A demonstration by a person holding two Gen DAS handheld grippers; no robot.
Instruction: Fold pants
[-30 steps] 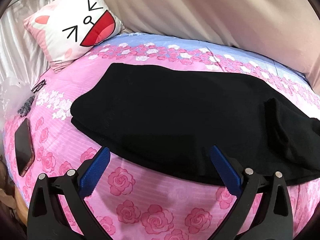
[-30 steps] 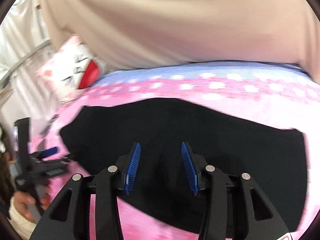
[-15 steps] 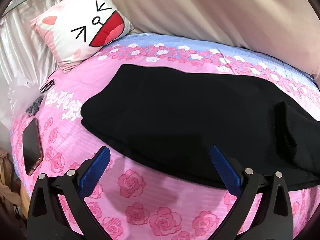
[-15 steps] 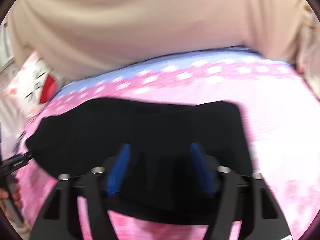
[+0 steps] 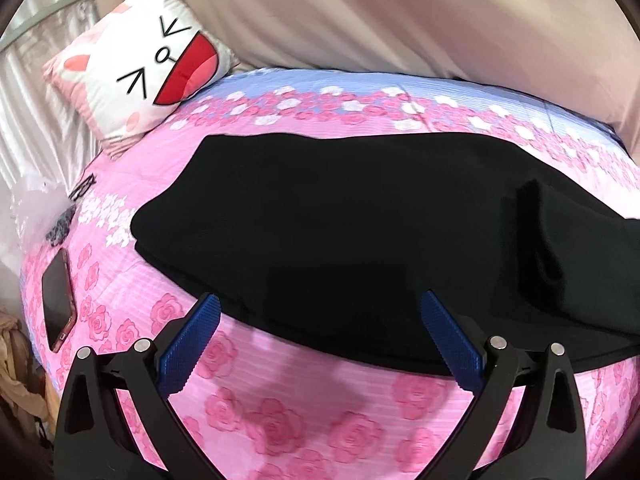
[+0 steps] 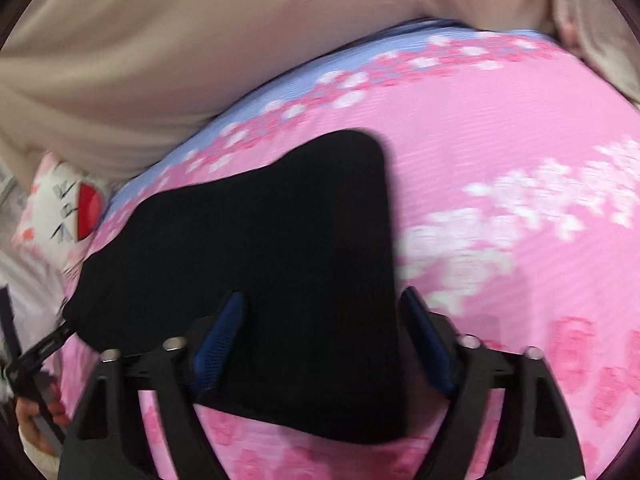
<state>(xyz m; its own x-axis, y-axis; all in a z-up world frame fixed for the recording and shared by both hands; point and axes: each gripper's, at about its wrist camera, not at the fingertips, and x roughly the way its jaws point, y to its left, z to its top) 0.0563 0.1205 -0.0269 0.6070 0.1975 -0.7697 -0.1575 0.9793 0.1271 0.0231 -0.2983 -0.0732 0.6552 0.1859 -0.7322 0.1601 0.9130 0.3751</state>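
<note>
Black pants lie flat on the bedspread ahead of both spread finger pairs: left gripper at the near edge, right gripper straddling the end edge.

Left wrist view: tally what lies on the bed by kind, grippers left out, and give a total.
Black pants: 1
Cat-face pillow: 1
Phone: 1
Small dark items by the clear plastic at the left edge, too small to identify: at least 2
Total: at least 5
</note>
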